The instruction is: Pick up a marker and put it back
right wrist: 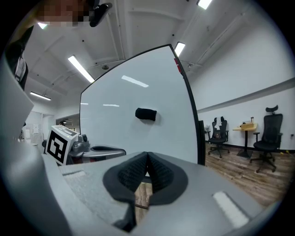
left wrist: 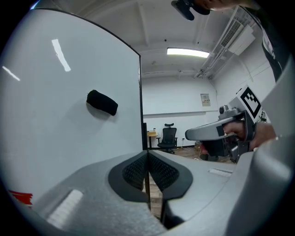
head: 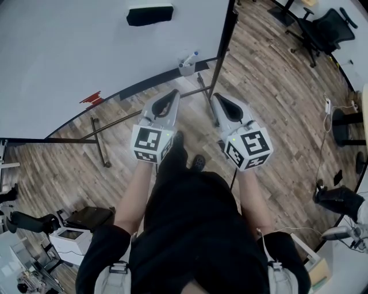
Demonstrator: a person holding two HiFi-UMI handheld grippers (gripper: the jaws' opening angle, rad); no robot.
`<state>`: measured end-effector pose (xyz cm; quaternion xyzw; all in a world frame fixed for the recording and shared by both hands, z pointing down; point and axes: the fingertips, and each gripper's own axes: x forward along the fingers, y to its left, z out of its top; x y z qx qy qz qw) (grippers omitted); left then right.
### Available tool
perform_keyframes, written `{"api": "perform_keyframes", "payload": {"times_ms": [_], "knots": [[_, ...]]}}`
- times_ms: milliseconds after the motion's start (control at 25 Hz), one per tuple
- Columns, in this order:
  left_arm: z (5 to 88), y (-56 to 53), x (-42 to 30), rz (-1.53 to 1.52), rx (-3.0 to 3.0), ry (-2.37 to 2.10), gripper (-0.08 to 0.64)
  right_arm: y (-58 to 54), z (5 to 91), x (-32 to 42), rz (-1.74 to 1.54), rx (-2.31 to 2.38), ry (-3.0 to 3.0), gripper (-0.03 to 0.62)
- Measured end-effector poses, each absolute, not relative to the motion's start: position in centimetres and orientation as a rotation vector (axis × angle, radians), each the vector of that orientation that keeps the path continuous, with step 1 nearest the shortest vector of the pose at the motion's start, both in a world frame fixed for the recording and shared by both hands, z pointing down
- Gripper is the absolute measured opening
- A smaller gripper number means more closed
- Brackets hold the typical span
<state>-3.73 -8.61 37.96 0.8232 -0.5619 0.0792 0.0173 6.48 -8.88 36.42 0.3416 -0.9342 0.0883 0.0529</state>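
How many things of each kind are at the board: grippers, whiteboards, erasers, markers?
Grippers: 2, the left gripper and the right gripper, both shut, empty.
Whiteboard: 1.
Eraser: 1, black, on the board.
Marker: 1 made out, at the board's lower edge.
Total: 5.

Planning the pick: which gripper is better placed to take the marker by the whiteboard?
Left, narrowly. In the head view the left gripper points toward the marker and its tip lies nearer; the right gripper is farther off. Both are shut and empty, so it must open first.
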Motion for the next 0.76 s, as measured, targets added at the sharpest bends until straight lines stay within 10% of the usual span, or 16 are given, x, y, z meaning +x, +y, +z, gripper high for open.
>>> {"api": "perform_keyframes", "payload": {"times_ms": [760], "knots": [[37.93, -8.44, -3.81, 0.238, 2.541, -1.745, 0.011, -8.64, 36.18, 7.52, 0.247, 1.070, -2.816, 0.002]]}}
